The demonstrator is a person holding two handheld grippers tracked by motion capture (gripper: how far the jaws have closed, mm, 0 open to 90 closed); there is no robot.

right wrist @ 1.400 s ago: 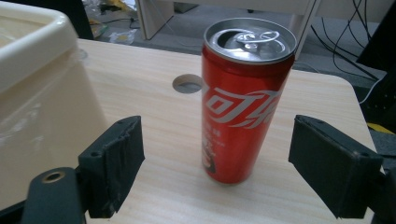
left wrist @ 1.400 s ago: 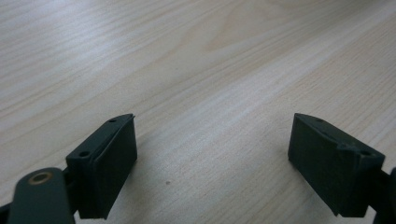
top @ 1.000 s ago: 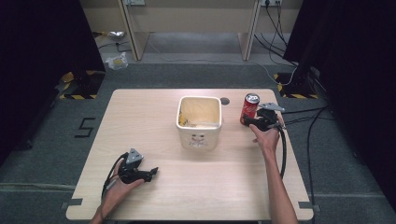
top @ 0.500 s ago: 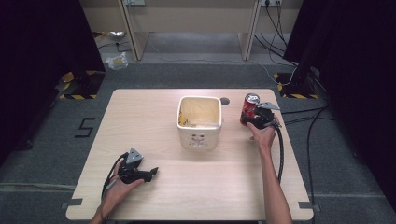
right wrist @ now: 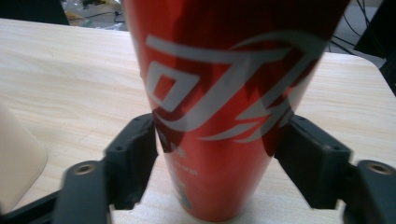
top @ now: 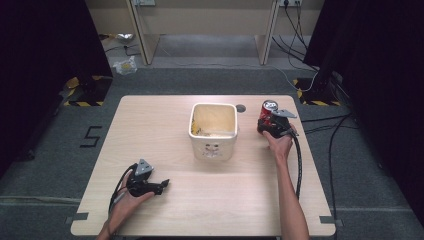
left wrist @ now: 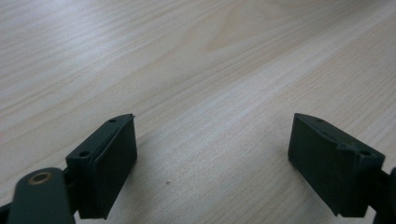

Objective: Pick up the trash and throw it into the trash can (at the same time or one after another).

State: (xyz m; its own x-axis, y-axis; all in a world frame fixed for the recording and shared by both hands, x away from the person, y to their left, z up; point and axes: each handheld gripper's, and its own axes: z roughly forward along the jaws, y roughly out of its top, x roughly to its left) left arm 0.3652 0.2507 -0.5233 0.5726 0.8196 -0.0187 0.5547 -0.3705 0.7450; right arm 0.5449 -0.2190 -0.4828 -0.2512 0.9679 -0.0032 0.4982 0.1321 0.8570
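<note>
One can (top: pixel 268 108), one bin (top: pixel 213 131), two grippers

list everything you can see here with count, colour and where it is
can: 1, red with white lettering, upright at the table's far right, between the right gripper's jaws
tub: 1, cream, square, open top, middle of the table towards the far side
table: 1, light wood, centre of the room
round hole: 1, dark, in the tabletop just beyond the tub's right corner
cables: several, black, on the grey floor to the right
left gripper: 1, black, near left of the table, jaws open over bare wood
right gripper: 1, black, at the can, jaws have just been closing onto its sides
forearms: 2, coming in from the bottom edge
</note>
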